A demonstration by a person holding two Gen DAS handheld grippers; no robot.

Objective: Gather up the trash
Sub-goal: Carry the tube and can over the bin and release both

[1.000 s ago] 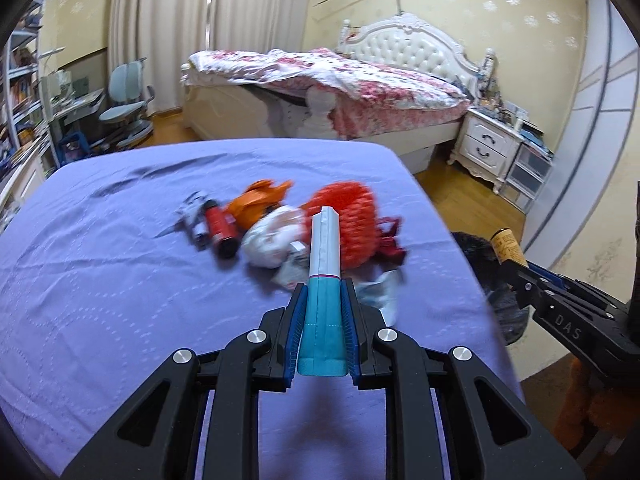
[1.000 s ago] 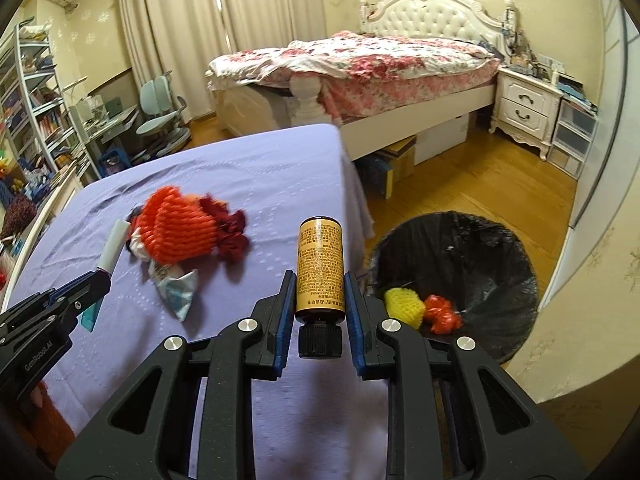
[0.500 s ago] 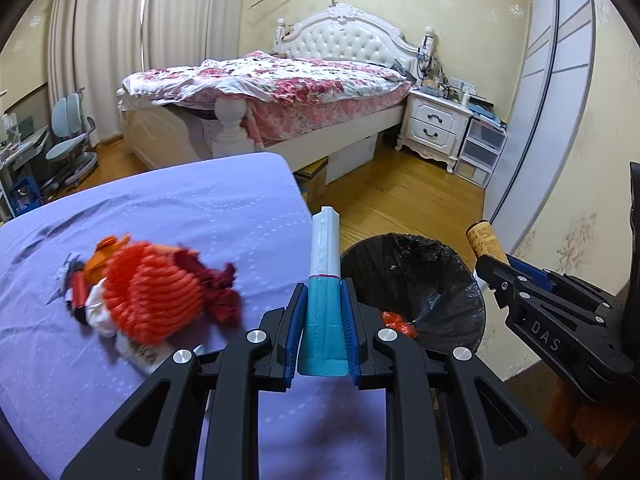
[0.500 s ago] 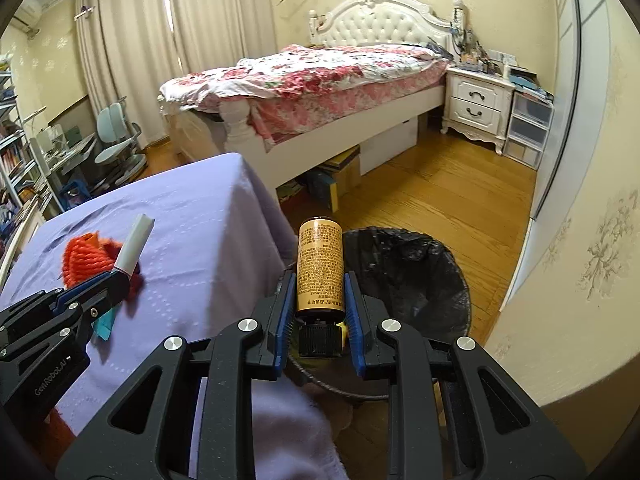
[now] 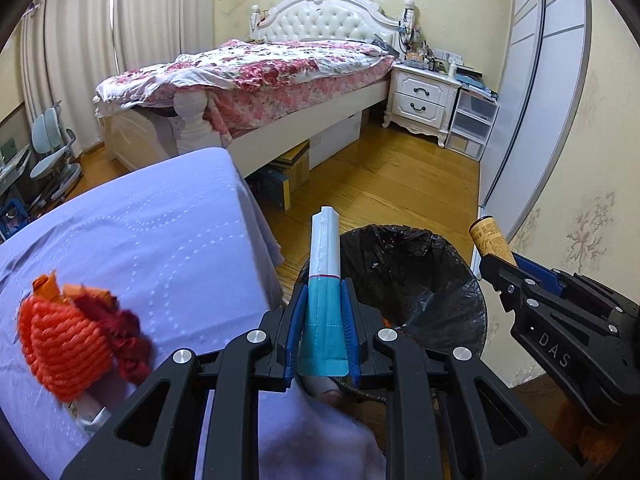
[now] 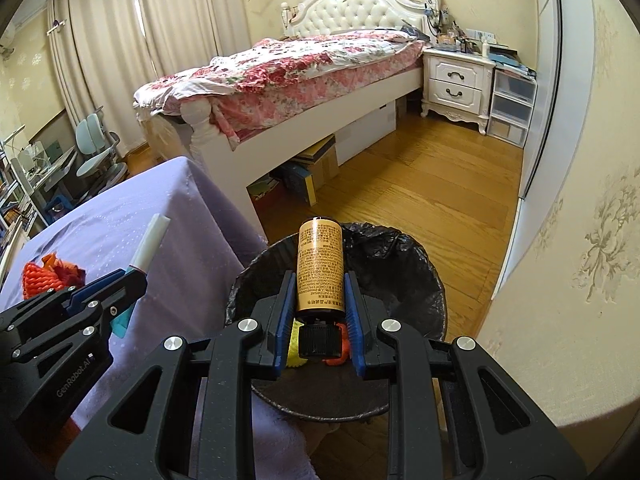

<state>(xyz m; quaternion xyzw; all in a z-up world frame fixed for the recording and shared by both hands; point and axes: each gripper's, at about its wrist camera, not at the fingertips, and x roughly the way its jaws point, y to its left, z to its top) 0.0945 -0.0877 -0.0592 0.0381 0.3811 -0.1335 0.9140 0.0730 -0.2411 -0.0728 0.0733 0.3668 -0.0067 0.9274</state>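
Both grippers grip trash: left gripper (image 5: 324, 312) clamps a teal-white tube (image 5: 325, 280), right gripper (image 6: 318, 300) an amber bottle (image 6: 320, 266). Releasing off-centre could miss the black-lined bin (image 6: 420, 264).

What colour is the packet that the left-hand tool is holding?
The packet is teal at the bottom, white above; clearest in the left wrist view.
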